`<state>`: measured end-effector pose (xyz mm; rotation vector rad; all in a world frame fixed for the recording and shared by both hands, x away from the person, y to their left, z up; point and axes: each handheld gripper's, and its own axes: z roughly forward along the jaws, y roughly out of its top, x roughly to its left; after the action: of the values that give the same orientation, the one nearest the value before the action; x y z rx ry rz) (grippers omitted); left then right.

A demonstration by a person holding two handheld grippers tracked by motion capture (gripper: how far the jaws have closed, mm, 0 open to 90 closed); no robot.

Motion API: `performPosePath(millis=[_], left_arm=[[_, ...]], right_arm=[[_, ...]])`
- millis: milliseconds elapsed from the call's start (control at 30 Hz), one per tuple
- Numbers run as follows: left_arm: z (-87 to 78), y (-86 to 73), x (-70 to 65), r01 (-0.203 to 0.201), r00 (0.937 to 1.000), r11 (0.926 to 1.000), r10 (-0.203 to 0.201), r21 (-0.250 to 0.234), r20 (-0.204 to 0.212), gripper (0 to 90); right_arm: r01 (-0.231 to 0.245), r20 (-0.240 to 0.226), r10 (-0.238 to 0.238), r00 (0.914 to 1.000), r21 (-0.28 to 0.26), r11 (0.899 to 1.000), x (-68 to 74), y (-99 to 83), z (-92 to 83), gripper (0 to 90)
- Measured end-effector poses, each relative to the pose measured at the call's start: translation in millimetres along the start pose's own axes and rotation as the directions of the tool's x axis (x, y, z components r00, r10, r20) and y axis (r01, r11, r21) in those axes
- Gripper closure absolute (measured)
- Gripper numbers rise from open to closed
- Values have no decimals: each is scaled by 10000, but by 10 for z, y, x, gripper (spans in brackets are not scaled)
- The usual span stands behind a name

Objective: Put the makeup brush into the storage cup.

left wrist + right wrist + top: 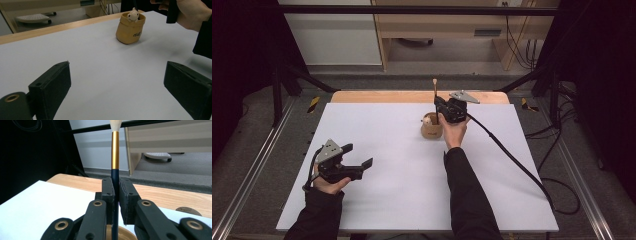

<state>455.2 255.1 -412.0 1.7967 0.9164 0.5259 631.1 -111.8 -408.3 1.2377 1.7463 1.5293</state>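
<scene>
High view: a brush [435,93] is held upright in the right gripper [443,111] directly over a small tan pot [431,129] that stands toward the far middle of the white table top [387,200]. In the right gripper view the jaws are seen pressed flat against the dark handle of the brush, with the gold ferrule and pale bristles rising above them and the rim of the pot showing below. The handle appears to reach down into the pot already, though its lower end is hidden by the gripper, so this cannot be confirmed. A small pale figure [133,15] is seen at the pot's rim in the left gripper view. The left gripper [359,161] is held low at the near left, well apart from the pot, its jaws spread wide with nothing between them. The step in hand is judged to be the standing of the brush in the pot; a straight lowering is called for next, then release without tipping the pot.
</scene>
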Motion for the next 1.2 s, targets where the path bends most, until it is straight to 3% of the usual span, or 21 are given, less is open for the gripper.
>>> performPosePath(millis=[1200], left_arm=[[18,-9,-9,-81,10000,9999,81,104,4,69]], right_arm=[[367,68,-374,9993,771,9963,-20,-287,29,834]])
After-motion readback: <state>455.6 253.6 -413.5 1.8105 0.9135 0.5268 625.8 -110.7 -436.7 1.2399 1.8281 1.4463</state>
